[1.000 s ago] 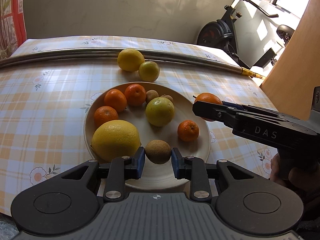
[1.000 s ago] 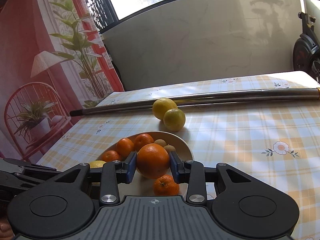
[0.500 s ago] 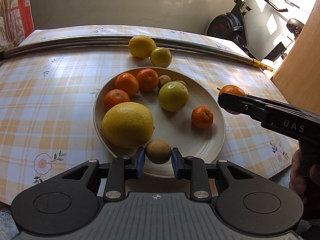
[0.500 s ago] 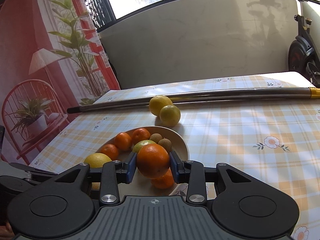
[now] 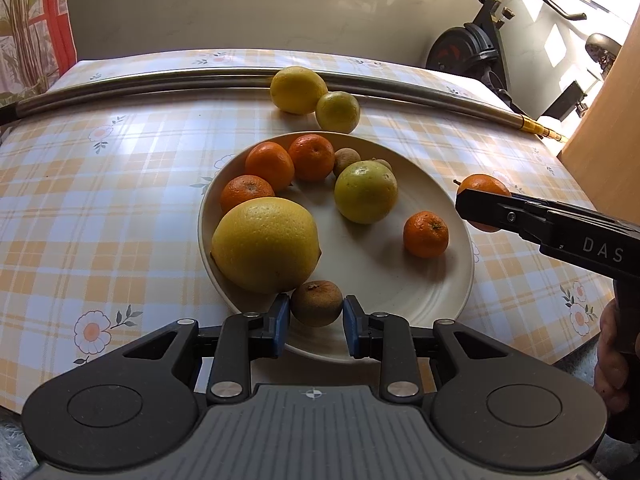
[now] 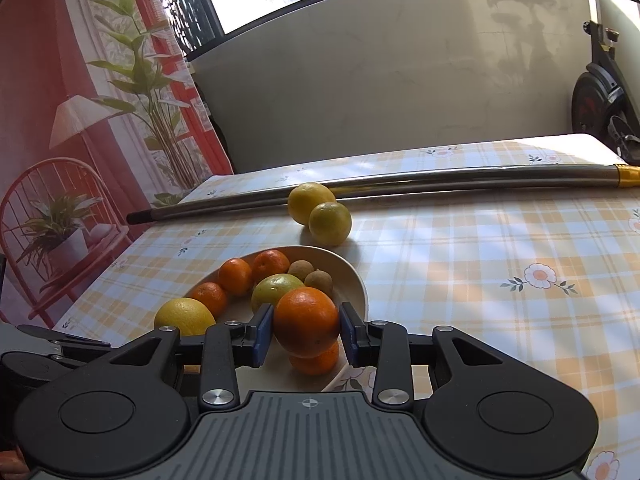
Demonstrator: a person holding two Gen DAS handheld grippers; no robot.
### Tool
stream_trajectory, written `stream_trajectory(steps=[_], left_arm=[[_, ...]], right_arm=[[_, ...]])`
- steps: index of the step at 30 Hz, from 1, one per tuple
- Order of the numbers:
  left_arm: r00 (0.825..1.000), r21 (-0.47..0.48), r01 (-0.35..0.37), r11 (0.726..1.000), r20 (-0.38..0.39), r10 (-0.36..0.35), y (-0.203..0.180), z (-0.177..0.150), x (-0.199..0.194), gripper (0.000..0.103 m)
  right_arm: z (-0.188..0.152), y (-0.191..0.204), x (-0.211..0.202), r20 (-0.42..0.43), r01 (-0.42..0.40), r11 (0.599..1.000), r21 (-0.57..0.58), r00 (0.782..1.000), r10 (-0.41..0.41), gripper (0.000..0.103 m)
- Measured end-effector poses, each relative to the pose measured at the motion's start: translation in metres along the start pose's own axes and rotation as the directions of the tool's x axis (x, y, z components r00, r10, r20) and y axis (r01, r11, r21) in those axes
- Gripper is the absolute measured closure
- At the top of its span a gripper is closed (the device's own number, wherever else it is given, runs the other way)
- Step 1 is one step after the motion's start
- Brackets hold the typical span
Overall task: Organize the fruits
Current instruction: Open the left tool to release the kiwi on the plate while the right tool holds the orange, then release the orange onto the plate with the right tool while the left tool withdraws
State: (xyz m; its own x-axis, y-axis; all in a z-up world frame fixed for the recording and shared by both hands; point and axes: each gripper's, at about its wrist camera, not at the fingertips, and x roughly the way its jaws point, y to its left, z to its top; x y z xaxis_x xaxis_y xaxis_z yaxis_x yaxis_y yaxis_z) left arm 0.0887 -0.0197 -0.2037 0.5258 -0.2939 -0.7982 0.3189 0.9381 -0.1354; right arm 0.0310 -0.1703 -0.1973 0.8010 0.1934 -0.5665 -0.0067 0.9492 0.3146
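Observation:
A cream plate (image 5: 424, 296) (image 6: 356, 284) on the checked tablecloth holds several mandarins, a large yellow grapefruit (image 5: 266, 244), a green-yellow citrus (image 5: 366, 192) and small brown fruits. My left gripper (image 5: 314, 316) is shut on a brown kiwi-like fruit (image 5: 316, 302) over the plate's near rim. My right gripper (image 6: 306, 330) is shut on an orange (image 6: 306, 320) held above the plate's right edge; the orange also shows in the left wrist view (image 5: 482, 188). A yellow lemon (image 5: 298, 89) and a green-yellow citrus (image 5: 337, 111) lie on the cloth behind the plate.
A long metal pole (image 5: 160, 84) (image 6: 460, 178) lies across the table behind the fruits. An exercise bike (image 5: 476, 52) stands beyond the far right corner. A wooden panel (image 5: 604, 92) rises at the right. The table's near edge is close below my left gripper.
My left gripper has drawn back and up with the brown fruit toward the plate's near rim. My right gripper has moved slightly right with the orange, now over the plate's right edge.

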Motion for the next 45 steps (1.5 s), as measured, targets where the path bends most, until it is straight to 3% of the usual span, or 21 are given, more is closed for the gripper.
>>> stream_trajectory(steps=[12, 22, 35, 45], left_arm=[[1.0, 0.02, 0.004, 1.0, 0.01, -0.004, -0.006, 0.0, -0.005, 0.067], [0.995, 0.064, 0.057, 0.996, 0.072, -0.061, -0.013, 0.002, -0.022, 0.067], [0.983, 0.02, 0.118, 0.993, 0.137, -0.119, -0.006, 0.017, -0.039, 0.067], [0.975, -0.036, 0.059, 0.998, 0.218, -0.049, 0.021, 0.045, -0.057, 0.067]], right_arm=[[-0.001, -0.007, 0.004, 0.002, 0.019, 1.0, 0.021, 1.0, -0.019, 0.07], [0.0, -0.011, 0.003, 0.005, 0.024, 0.999, 0.028, 1.0, -0.024, 0.07], [0.006, -0.012, 0.011, -0.004, 0.021, 1.0, 0.007, 1.0, -0.021, 0.07], [0.018, -0.007, 0.036, -0.039, 0.023, 0.997, -0.069, 0.999, -0.026, 0.07]])
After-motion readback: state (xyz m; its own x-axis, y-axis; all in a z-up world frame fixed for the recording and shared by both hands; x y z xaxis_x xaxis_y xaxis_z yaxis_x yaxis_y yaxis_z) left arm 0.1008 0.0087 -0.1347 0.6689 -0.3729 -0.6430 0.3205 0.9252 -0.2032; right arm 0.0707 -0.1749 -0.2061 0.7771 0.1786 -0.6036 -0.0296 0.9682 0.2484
